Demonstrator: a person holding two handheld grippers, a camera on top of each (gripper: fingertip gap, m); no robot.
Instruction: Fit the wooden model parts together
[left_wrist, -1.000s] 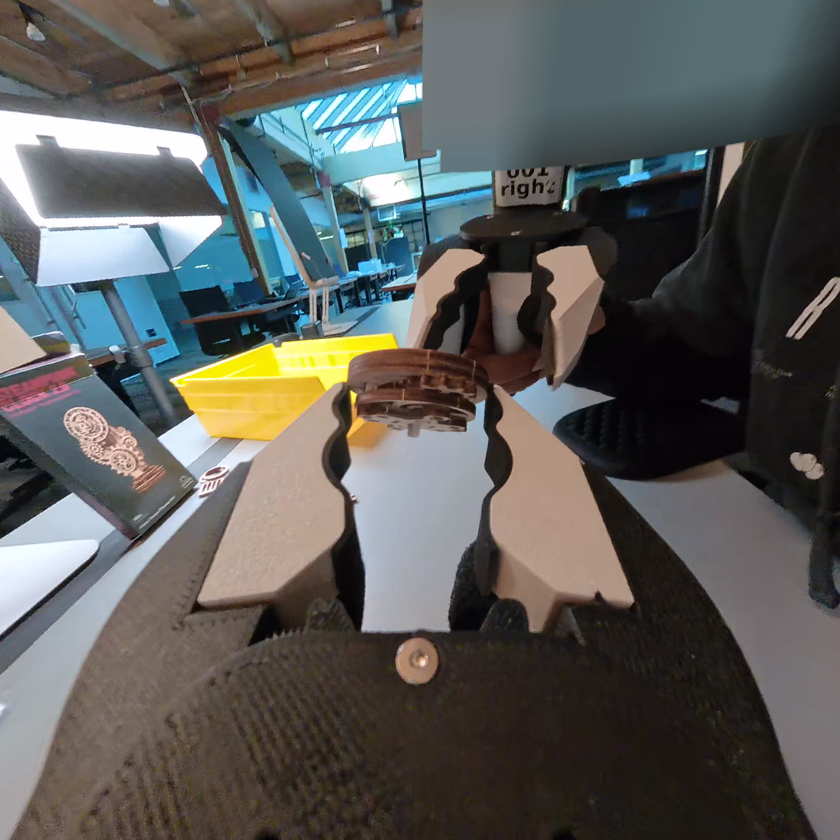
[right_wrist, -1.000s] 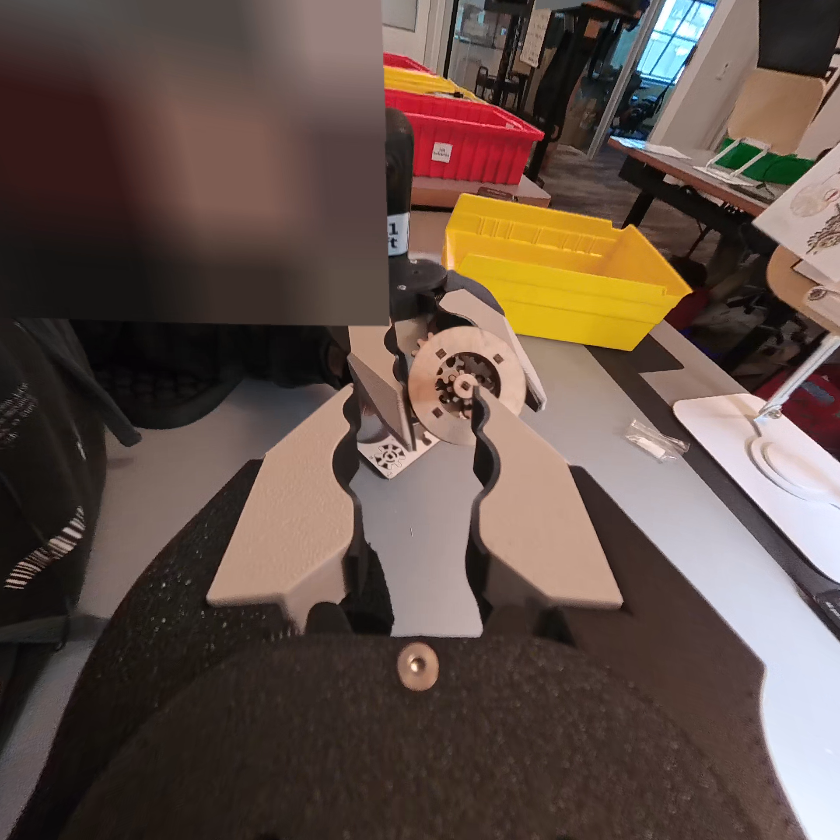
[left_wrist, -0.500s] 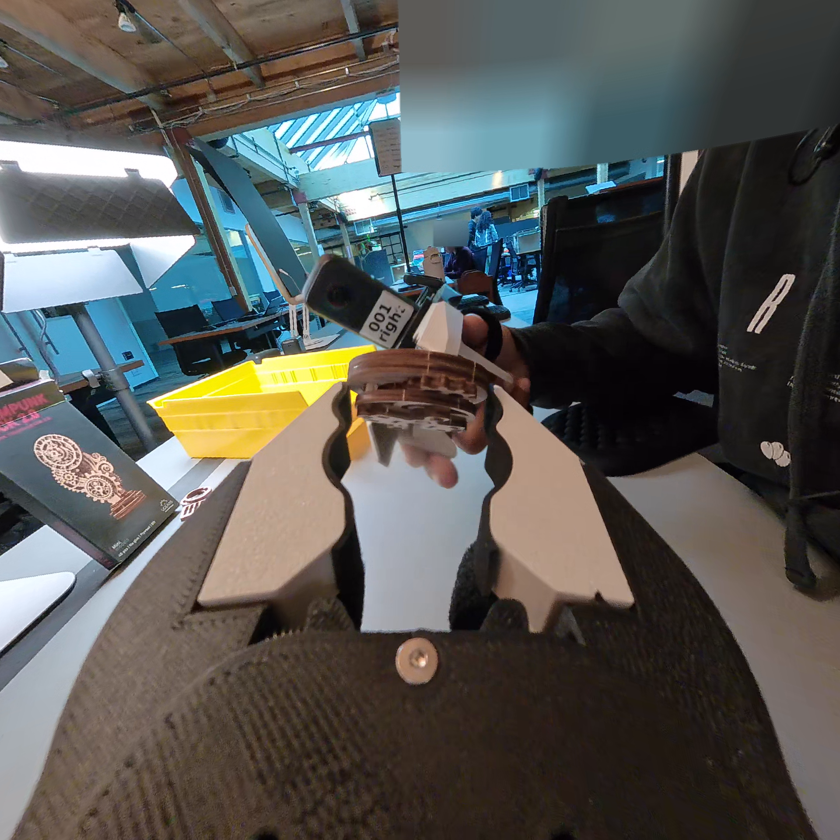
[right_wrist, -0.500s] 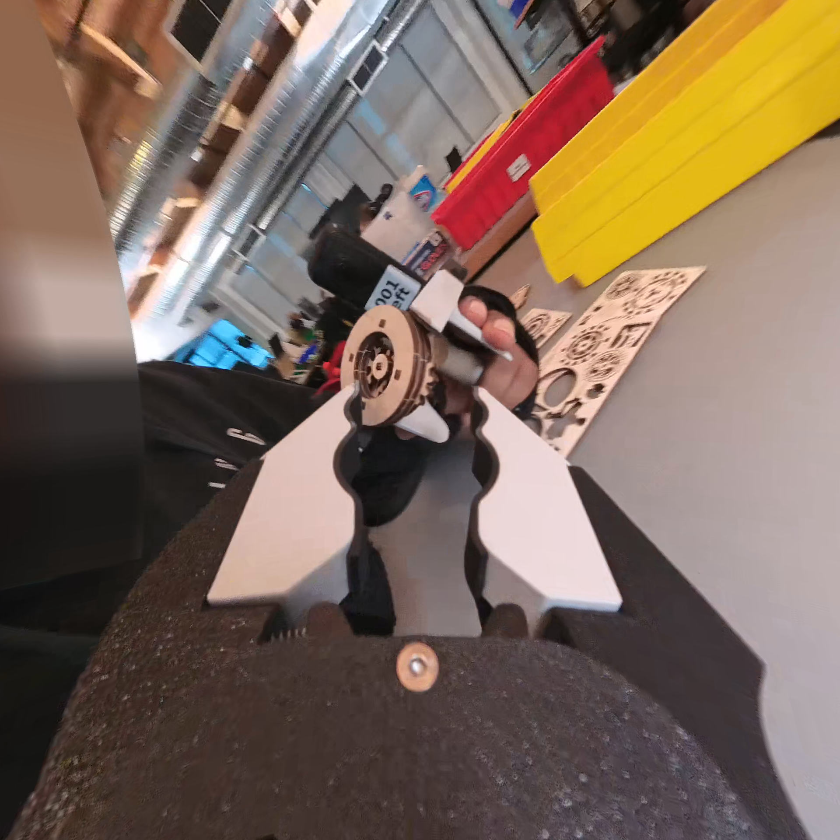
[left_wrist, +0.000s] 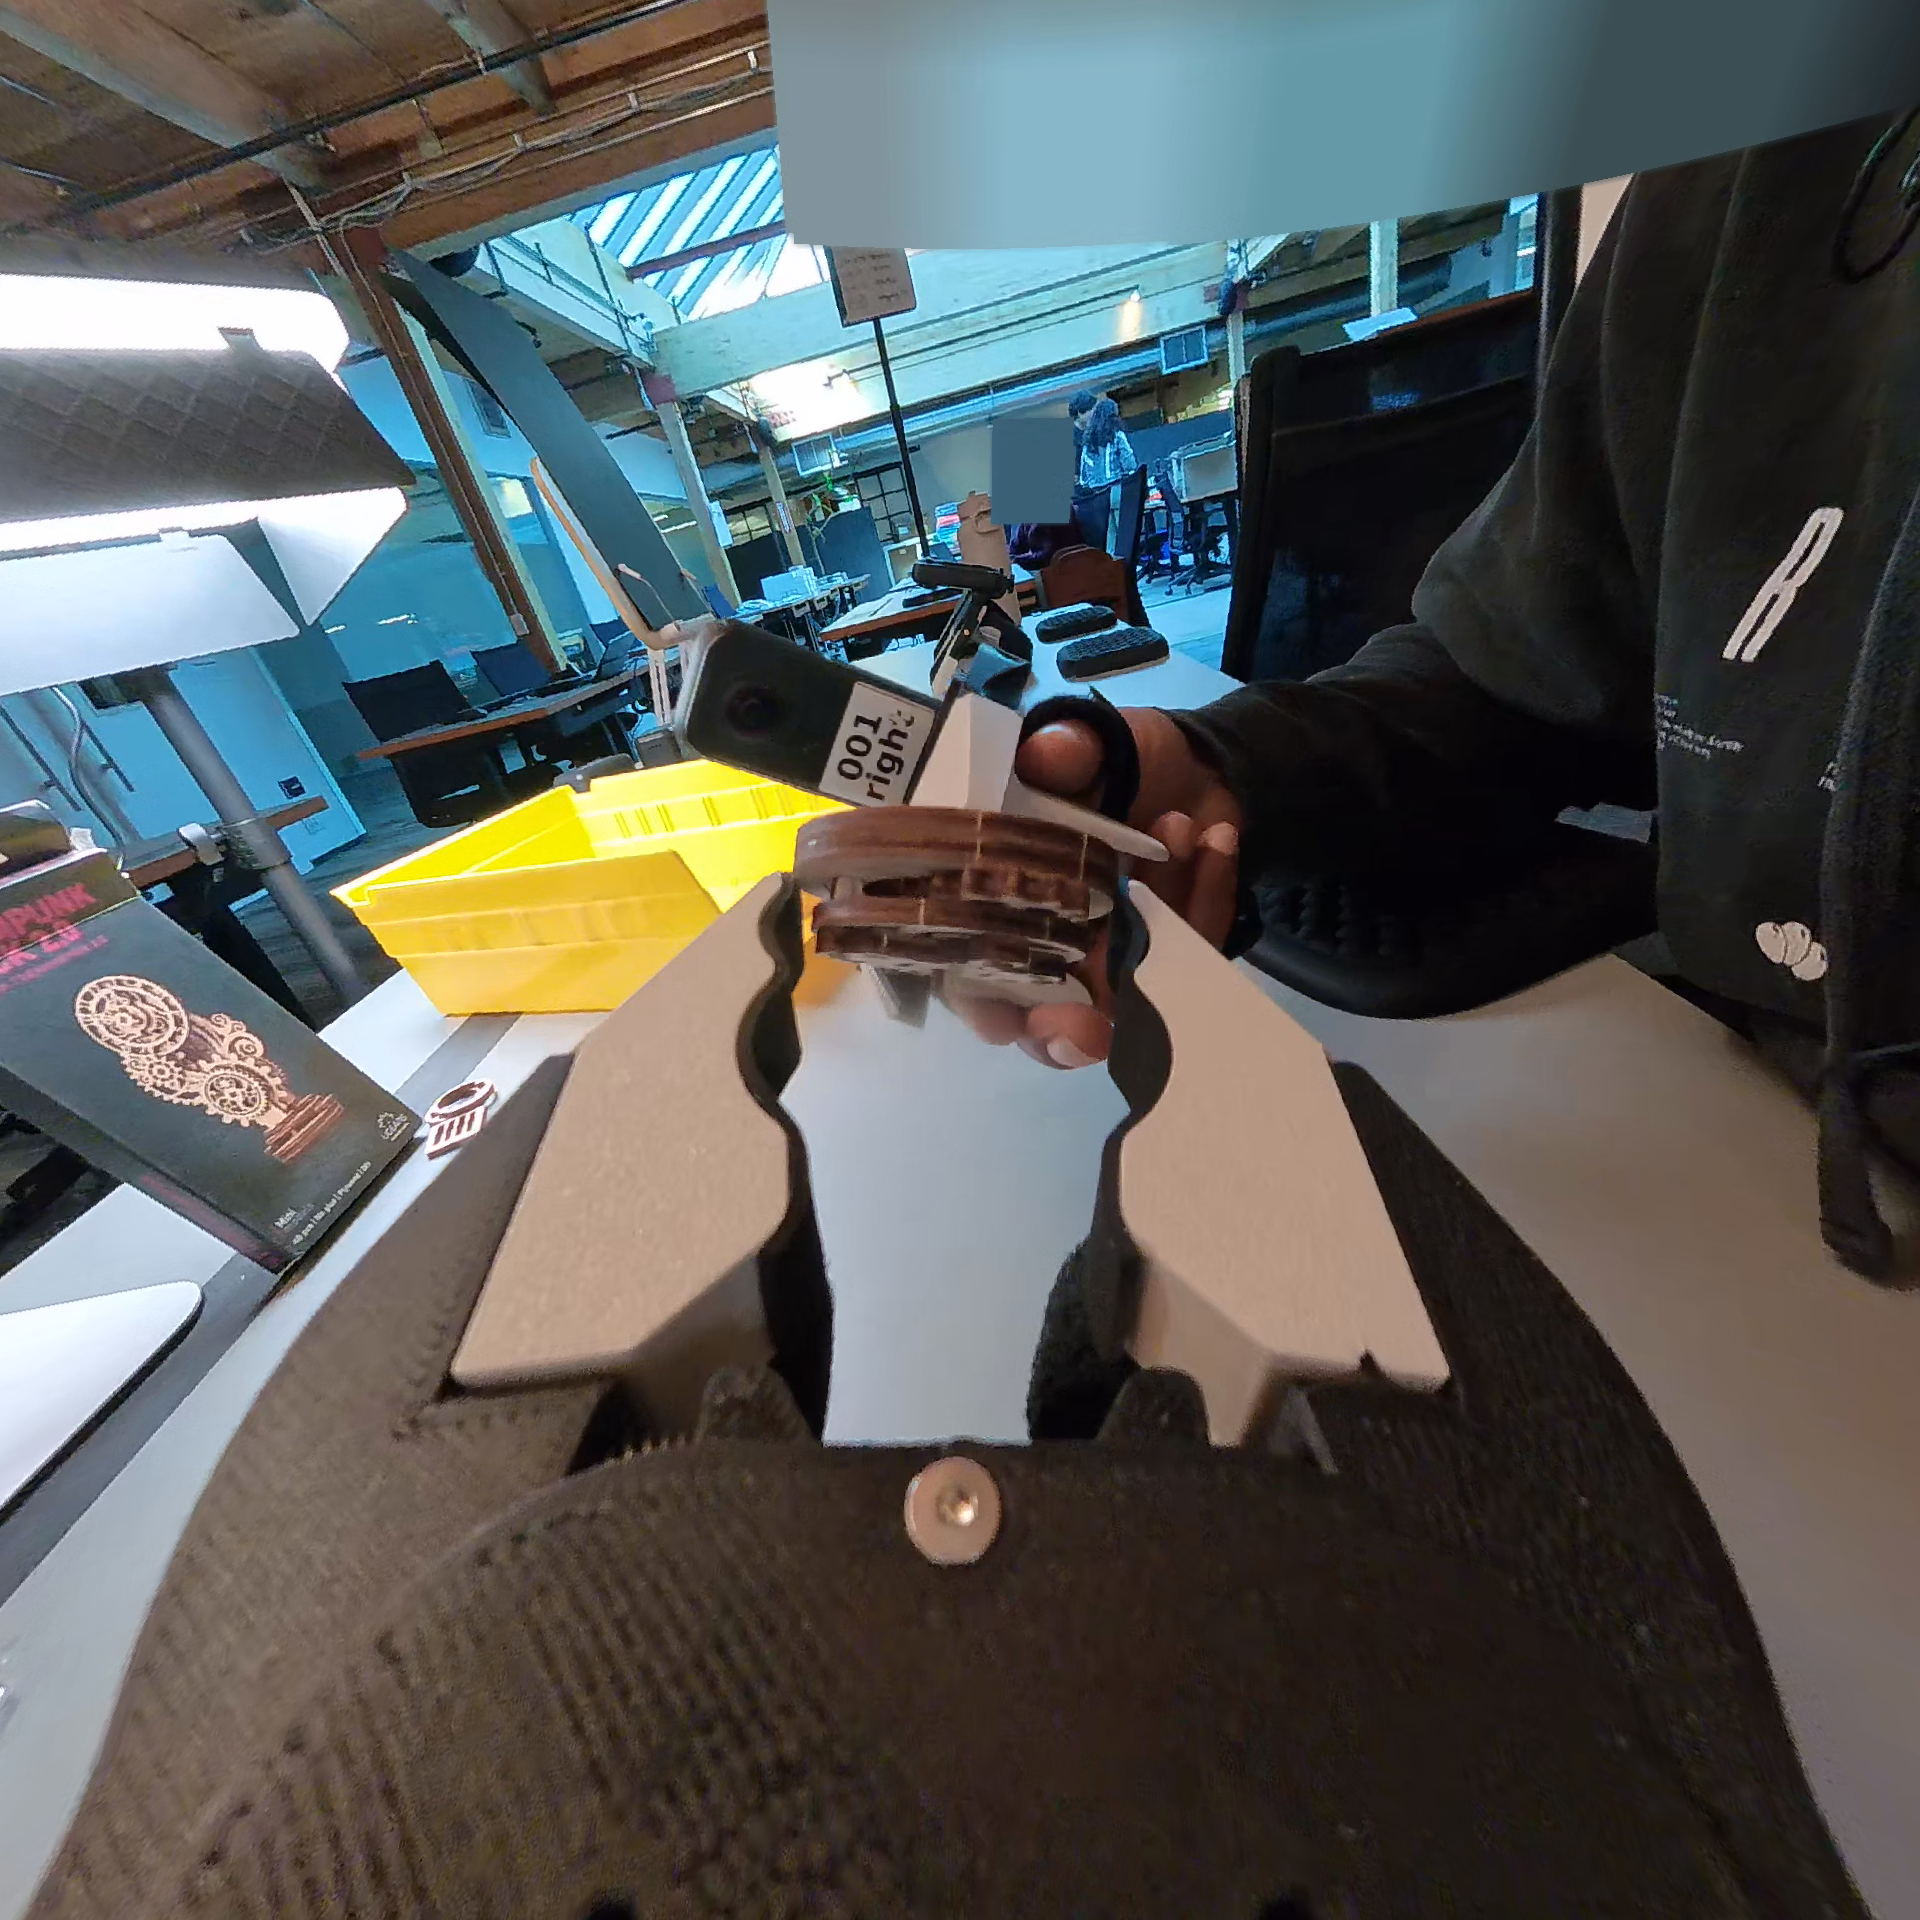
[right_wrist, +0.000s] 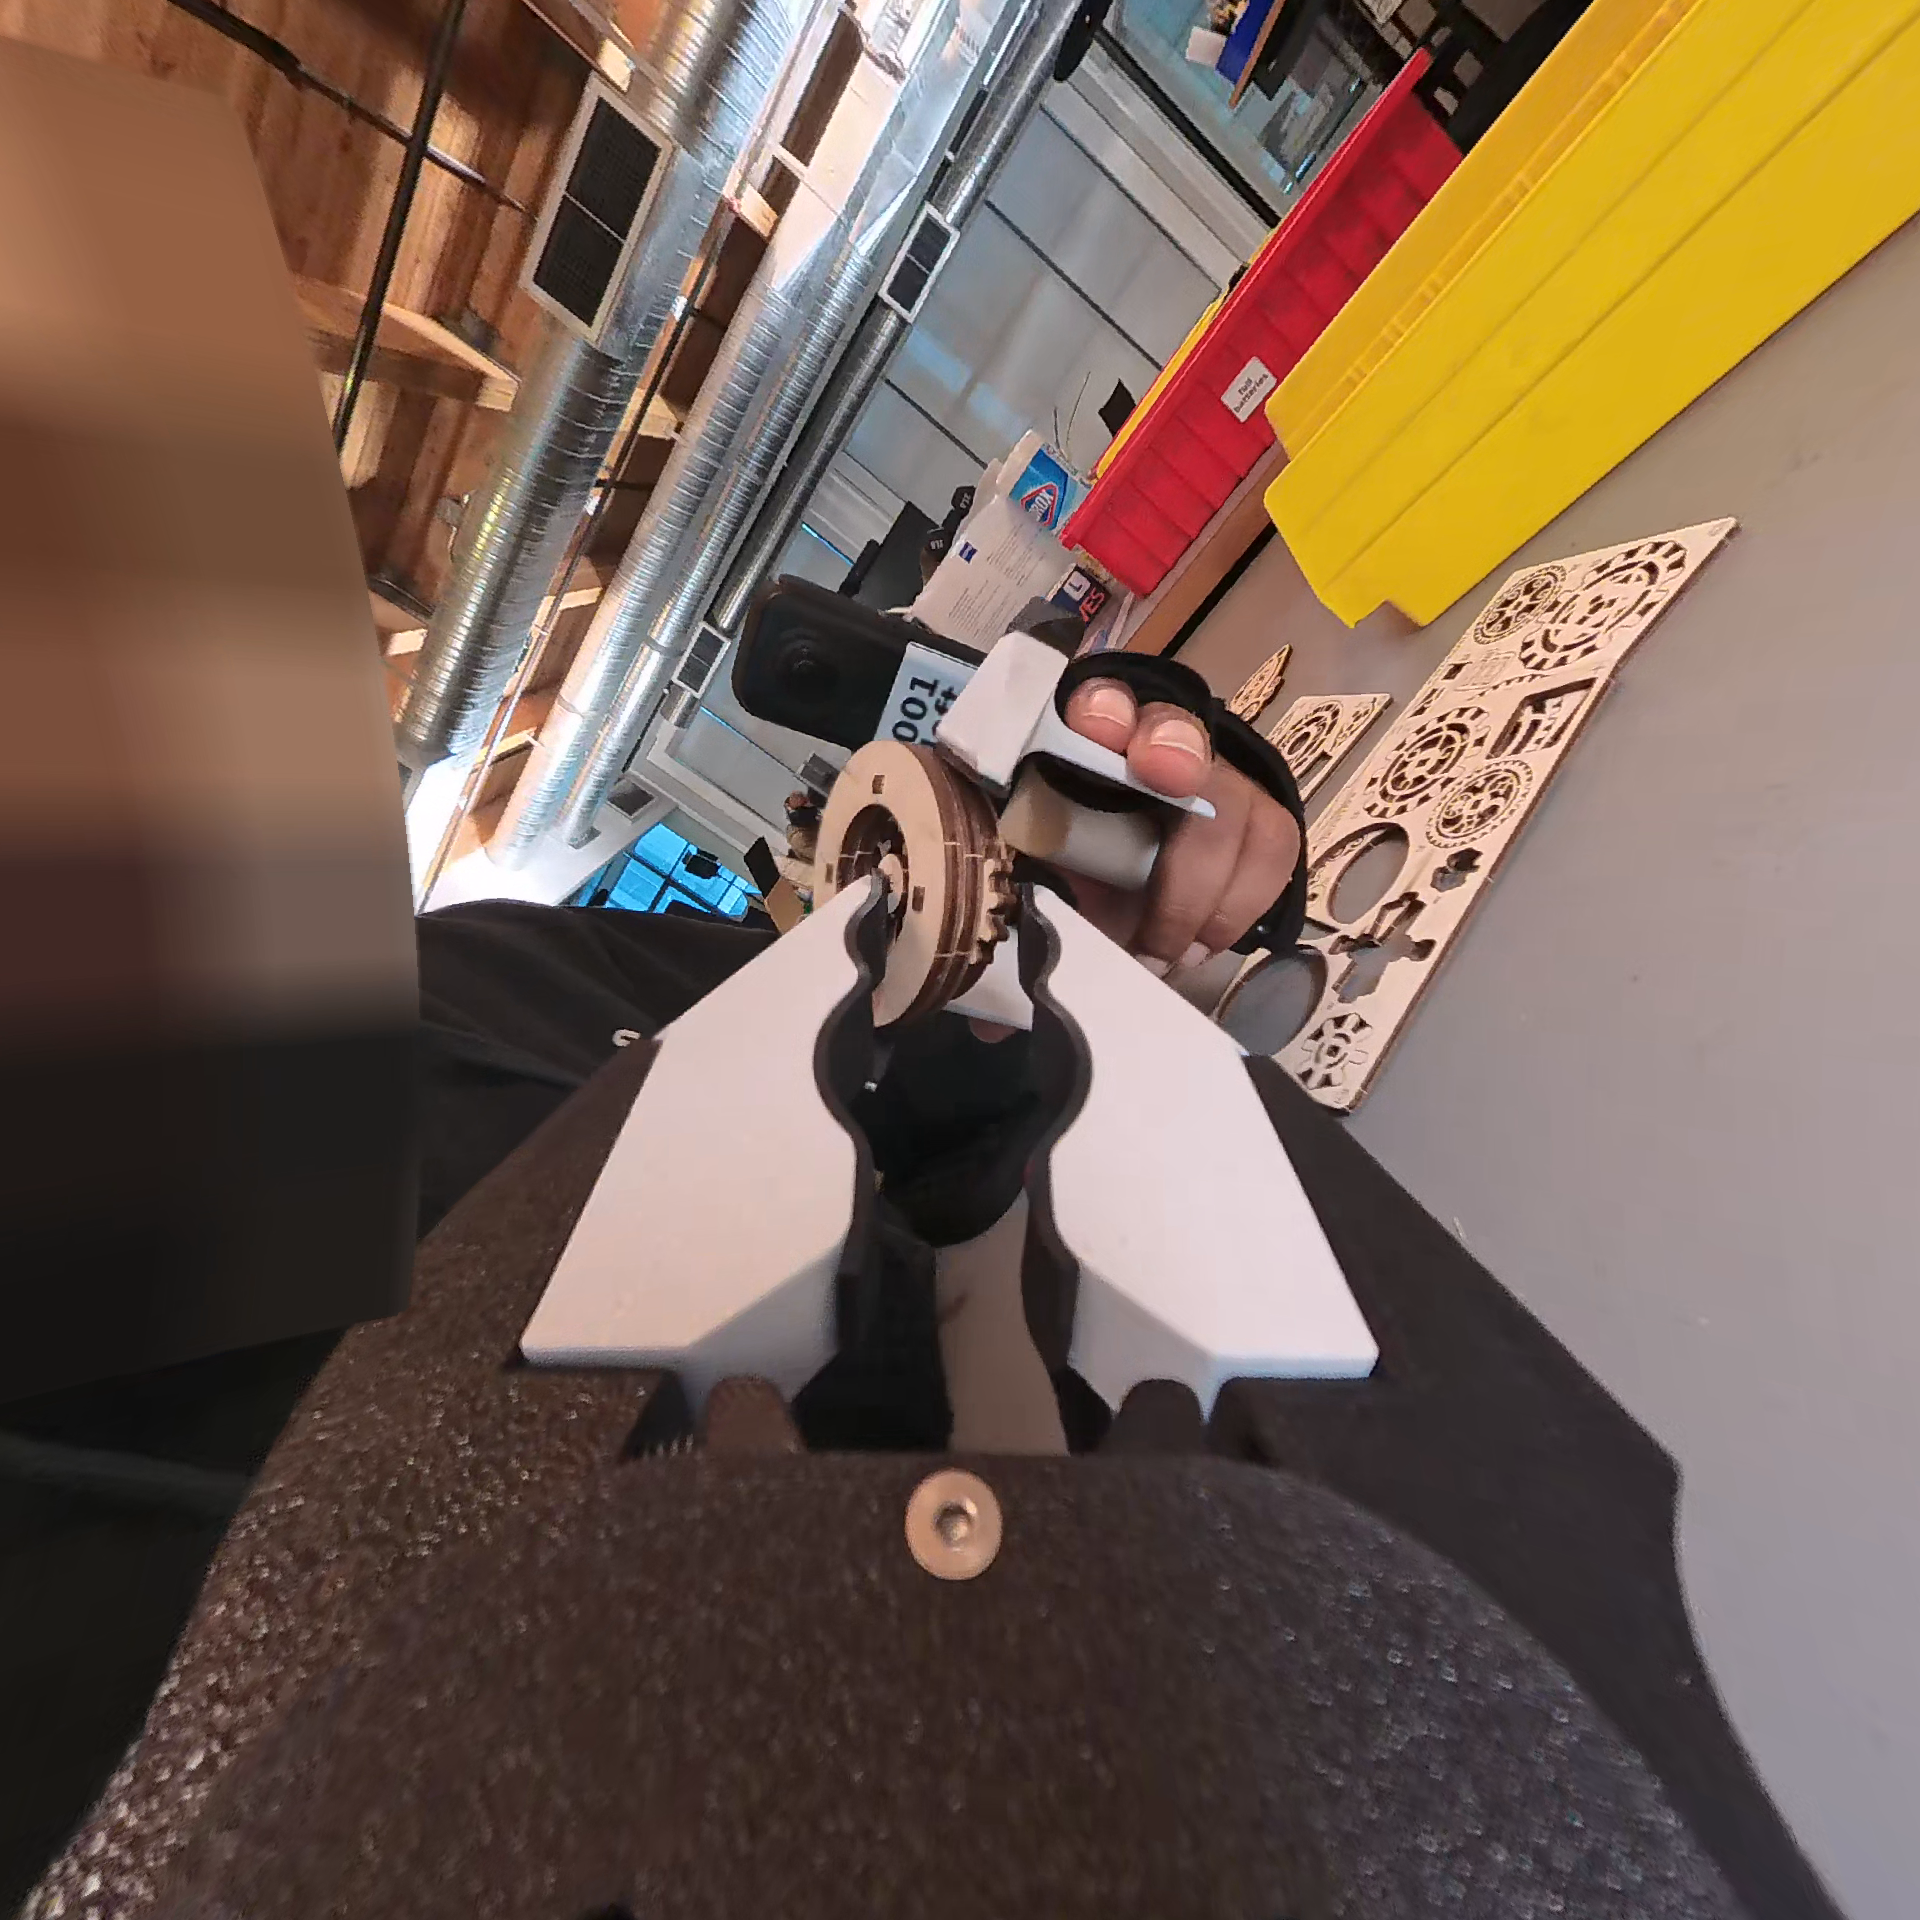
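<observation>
Layered wooden gear disc (left_wrist: 961, 894) pinched flat between left claw (left_wrist: 956, 914) tips, right claw (right_wrist: 951, 925) closed across its faces.

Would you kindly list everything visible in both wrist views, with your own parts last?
Round layered wooden gear assembly: one, brown, held in the air between both grippers.
Yellow plastic bin: one, far side of the table.
Red plastic bin: one, behind the yellow one.
Laser-cut plywood part sheets: at least three, pale, flat on the grey table.
Small wooden gear piece: one, brown, beside the dark printed box.
Lamp: one, white, at left.
Left gripper: clamps the assembly's edges.
Right gripper: closed across its faces.
Right hand: one, dark sleeve.
</observation>
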